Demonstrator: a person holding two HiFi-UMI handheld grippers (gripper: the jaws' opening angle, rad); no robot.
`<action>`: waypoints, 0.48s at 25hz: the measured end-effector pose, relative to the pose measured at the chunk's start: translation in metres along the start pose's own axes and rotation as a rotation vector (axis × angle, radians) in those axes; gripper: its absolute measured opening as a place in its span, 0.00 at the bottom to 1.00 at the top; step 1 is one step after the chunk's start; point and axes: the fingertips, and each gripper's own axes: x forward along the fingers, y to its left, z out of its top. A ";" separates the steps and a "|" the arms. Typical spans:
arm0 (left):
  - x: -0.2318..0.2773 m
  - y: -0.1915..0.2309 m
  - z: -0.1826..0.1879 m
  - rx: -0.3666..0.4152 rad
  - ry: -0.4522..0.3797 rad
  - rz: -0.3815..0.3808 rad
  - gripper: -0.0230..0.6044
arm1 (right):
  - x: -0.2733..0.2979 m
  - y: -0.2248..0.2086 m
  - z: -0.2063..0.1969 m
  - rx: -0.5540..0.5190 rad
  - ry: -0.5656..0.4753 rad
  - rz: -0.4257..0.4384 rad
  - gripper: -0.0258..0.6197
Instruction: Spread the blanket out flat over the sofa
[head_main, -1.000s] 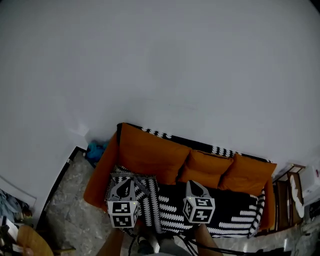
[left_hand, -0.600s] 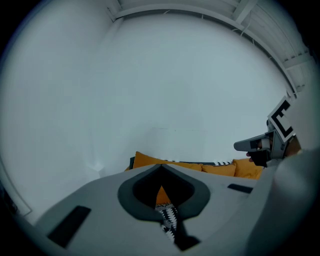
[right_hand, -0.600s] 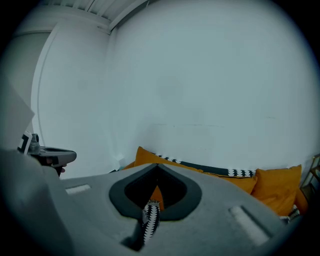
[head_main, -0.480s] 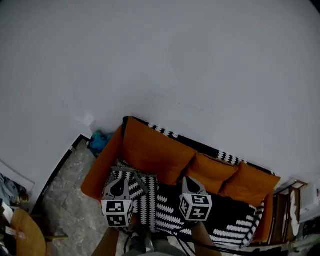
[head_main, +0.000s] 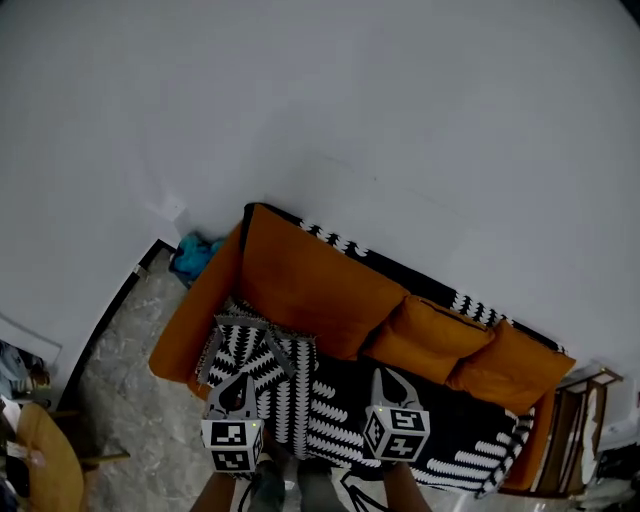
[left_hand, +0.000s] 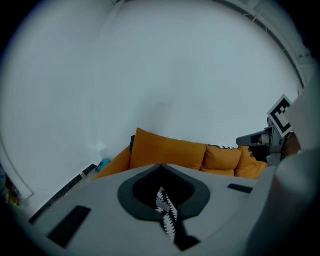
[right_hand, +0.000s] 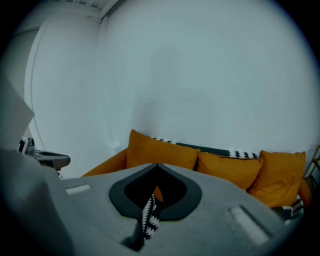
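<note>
Black-white blanket (head_main: 292, 392) edge clamped (left claw (left_hand: 161, 175), right claw (right_hand: 156, 172))

The left tongs (head_main: 240, 383) and the right tongs (head_main: 386, 378) share one build: a light grey plastic body that tapers to a point, with a dark grey, spade-shaped recess round the jaws and flat rectangular slots on either side of it. Behind each sits a white cube printed with black square markers. To the right of the left cube (head_main: 232, 446) stands the right cube (head_main: 398, 433), and between them shows dark grey clothing, too small to make out.
</note>
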 end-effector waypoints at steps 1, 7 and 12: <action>0.005 -0.002 -0.010 -0.004 0.008 -0.005 0.04 | 0.005 -0.005 -0.009 0.006 0.004 -0.011 0.05; 0.052 -0.006 -0.073 -0.025 0.069 -0.017 0.04 | 0.043 -0.026 -0.072 0.047 0.053 -0.050 0.05; 0.090 0.000 -0.112 -0.036 0.089 -0.004 0.04 | 0.074 -0.036 -0.115 0.031 0.086 -0.057 0.05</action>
